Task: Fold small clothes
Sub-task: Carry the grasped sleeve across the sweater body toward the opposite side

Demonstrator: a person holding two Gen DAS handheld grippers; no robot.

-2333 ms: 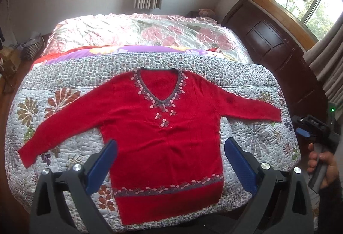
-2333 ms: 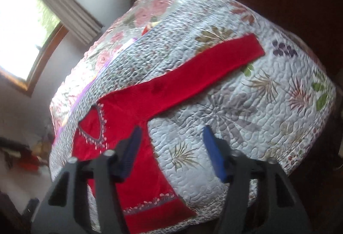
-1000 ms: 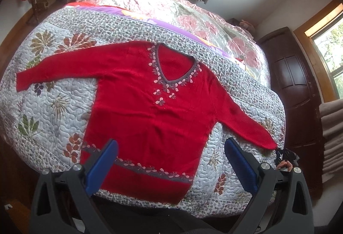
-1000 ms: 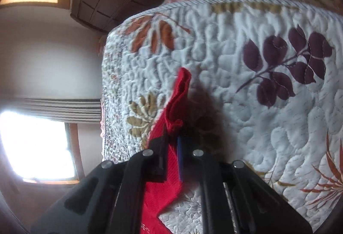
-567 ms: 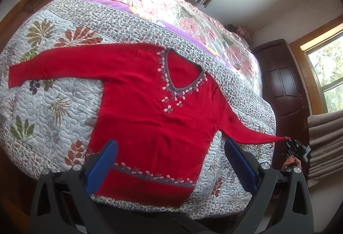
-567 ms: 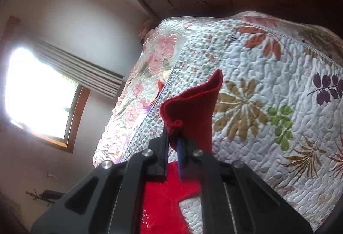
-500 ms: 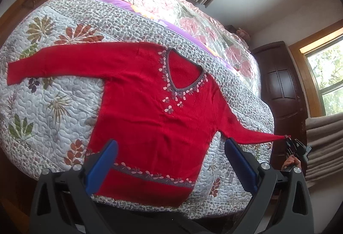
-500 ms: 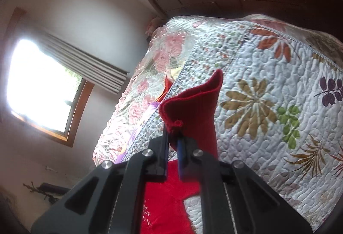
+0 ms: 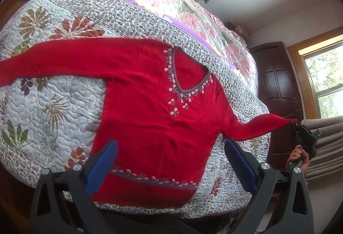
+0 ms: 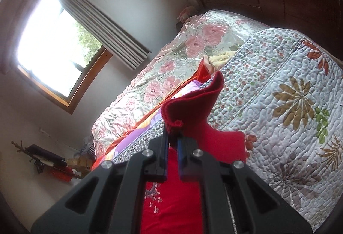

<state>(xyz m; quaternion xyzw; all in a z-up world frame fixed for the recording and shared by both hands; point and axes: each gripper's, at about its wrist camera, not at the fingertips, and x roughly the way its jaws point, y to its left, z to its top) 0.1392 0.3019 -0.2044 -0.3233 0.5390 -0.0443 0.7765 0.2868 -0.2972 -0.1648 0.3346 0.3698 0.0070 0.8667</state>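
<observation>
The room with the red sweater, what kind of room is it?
Most likely a bedroom. The red sweater lies on a bed with a flowery quilt, beside a dark wooden wardrobe and a curtained window.

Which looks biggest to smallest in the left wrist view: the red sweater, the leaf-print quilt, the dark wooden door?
1. leaf-print quilt
2. red sweater
3. dark wooden door, though it stands farther from the camera, so its true rank is unsure.

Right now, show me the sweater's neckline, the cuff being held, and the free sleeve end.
V-neckline [image 9: 188, 72]: left wrist view, on the red fabric inside the V.
Held cuff [image 10: 193, 103]: right wrist view, on the cuff above the right gripper [image 10: 172, 143].
Free sleeve [image 9: 12, 73]: left wrist view, near its end, on the quilt.
</observation>
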